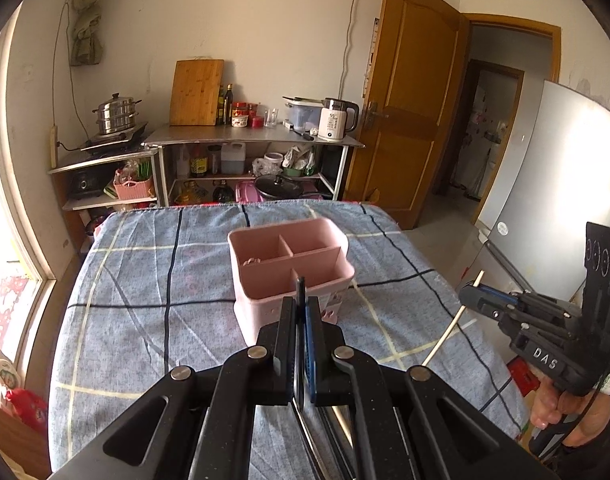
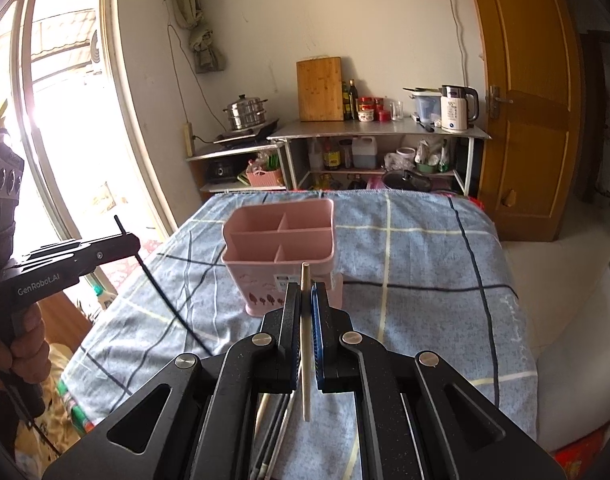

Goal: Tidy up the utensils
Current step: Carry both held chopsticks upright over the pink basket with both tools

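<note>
A pink utensil caddy (image 1: pixel 289 264) with several compartments stands on the blue checked tablecloth (image 1: pixel 145 280). My left gripper (image 1: pixel 301 304) is shut on a thin black chopstick (image 1: pixel 301 290), just in front of the caddy. At the right edge of the left wrist view, my right gripper (image 1: pixel 469 294) grips a pale wooden chopstick (image 1: pixel 451 326). In the right wrist view the right gripper (image 2: pixel 306 290) is shut on that pale chopstick (image 2: pixel 305 344) near the caddy (image 2: pixel 279 248). The left gripper (image 2: pixel 135 244) holds the black chopstick (image 2: pixel 165 300) at the left.
More utensils (image 2: pixel 265 420) lie on the cloth under my right gripper. Behind the table stands a metal shelf (image 1: pixel 253 138) with a kettle (image 1: pixel 337 120), a cutting board and bottles. An open wooden door (image 1: pixel 409 100) and a grey fridge (image 1: pixel 545 184) are to the right.
</note>
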### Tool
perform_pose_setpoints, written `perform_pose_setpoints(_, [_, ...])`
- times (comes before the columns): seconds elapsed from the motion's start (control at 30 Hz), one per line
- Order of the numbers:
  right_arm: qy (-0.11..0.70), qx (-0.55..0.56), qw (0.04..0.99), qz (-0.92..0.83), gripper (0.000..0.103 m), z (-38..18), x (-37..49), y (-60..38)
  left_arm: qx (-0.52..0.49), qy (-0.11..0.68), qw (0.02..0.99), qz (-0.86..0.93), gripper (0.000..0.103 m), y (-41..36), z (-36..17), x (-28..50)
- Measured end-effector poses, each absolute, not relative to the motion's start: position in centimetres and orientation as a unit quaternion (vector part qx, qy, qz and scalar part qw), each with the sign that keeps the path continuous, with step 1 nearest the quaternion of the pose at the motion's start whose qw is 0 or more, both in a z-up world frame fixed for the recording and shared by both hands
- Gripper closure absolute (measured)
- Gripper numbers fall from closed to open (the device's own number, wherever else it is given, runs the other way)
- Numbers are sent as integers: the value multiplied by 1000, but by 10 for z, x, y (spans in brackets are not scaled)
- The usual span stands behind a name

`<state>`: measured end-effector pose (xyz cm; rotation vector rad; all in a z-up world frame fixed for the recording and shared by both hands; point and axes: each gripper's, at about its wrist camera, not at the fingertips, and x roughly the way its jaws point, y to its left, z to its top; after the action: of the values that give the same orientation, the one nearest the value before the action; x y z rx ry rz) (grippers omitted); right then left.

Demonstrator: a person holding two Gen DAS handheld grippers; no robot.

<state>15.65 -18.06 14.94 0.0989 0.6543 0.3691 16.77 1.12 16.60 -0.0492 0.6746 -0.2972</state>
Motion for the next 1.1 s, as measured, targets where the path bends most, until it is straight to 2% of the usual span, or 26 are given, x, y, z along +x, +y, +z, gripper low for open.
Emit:
perform_pose_setpoints(0.63, [245,72,944,206,97,219,239,-148,-58,275,950,-137,99,38,257,258])
perform_pose_setpoints(0.83, [245,85,941,216,97,214,268,-132,-55,287,948,-127,99,41,241,287])
perform_pose_setpoints(1.1, [285,87,928,222,97,169,297,-114,-65,330,934,-119,99,51,185,312])
